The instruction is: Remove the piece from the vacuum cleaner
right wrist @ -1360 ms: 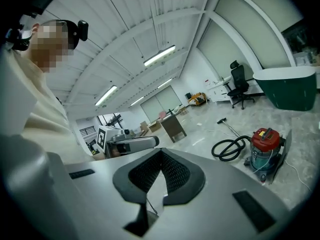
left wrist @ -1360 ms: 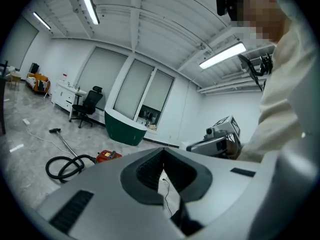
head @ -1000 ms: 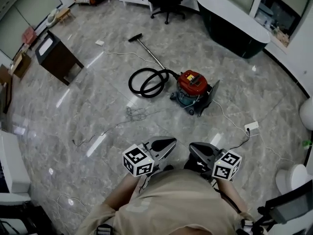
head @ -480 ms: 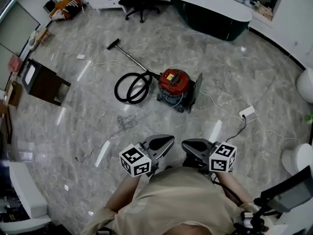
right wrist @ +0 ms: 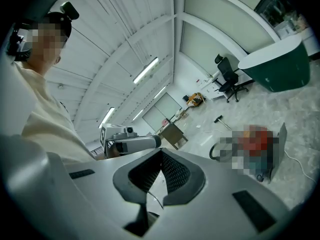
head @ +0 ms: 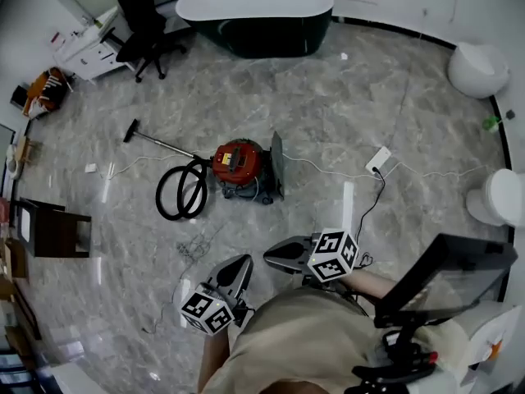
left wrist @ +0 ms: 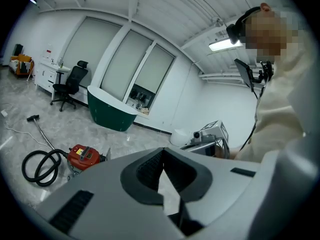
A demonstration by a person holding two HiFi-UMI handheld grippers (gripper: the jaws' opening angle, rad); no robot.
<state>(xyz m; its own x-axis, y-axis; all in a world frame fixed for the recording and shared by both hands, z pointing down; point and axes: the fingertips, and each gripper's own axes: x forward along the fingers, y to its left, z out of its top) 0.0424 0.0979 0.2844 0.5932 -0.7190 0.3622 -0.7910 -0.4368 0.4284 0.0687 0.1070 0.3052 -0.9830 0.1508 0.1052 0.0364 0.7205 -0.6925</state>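
**A:** Where is the vacuum cleaner?

**B:** The red canister vacuum cleaner (head: 238, 161) sits on the grey marble floor (head: 344, 97), a little left of centre in the head view. Its black hose (head: 180, 191) lies in a loop at its left. The wand (head: 160, 144) runs up and left from there to a black floor nozzle (head: 131, 130). A dark flat panel (head: 277, 164) stands on edge just beside the vacuum cleaner's right side.

**A:** And the grippers?

**B:** Both are low in the frame, well apart from the vacuum cleaner, just ahead of the person's beige shirt (head: 303, 335). The left gripper (head: 238, 265) has its jaws closed together with nothing between them; its own view shows the pads meeting. The right gripper (head: 275, 257) is the same, with its jaws pressed together and empty.

**A:** What lies further out?

**B:** A white cable (head: 328, 171) runs right from the vacuum cleaner to a white power strip (head: 378, 160). A dark green bathtub (head: 254, 11) with a white rim stands at top centre. A black office chair (head: 146, 19) is at the upper left. A dark side table (head: 53, 232) is at the left edge.
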